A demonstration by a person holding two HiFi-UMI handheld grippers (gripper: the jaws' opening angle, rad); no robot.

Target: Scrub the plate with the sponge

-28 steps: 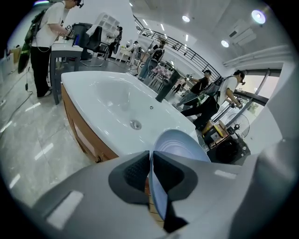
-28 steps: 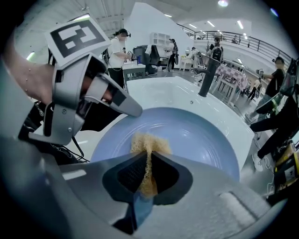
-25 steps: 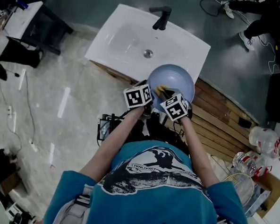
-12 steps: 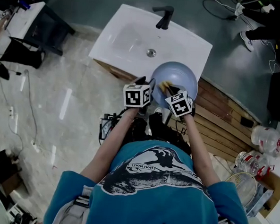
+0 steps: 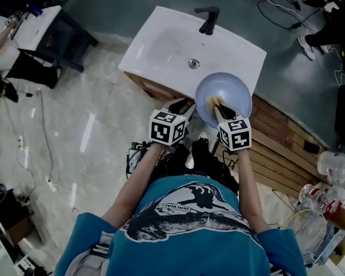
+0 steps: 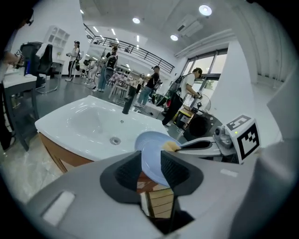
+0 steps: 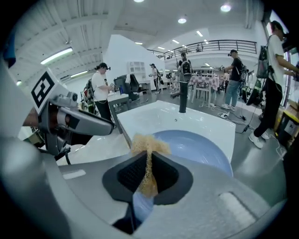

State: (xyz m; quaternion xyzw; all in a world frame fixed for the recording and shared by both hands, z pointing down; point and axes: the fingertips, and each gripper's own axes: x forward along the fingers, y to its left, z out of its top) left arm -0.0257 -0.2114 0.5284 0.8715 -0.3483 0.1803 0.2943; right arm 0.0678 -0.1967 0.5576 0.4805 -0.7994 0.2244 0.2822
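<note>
Okay, big change is on my left gripper [image 6: 150, 163]. A sec ago it was pinched tight on the plate [image 5: 230, 91] rim, then it sprang wide. Now the jaws are closing again w/ the rim between them, pads not yet pressing. Reads to me as a re-grip, so the plate is prob. unsecured for the moment, over the front corner of the sink [image 5: 166, 46]. Right gripper [image 7: 148, 170] hasn't changed its hold: jaws narrow, clamped on the sponge [image 7: 147, 145], which sits against the plate's inner face, a bit further up than before. Imo scrubbing should wait till the left bites.
</note>
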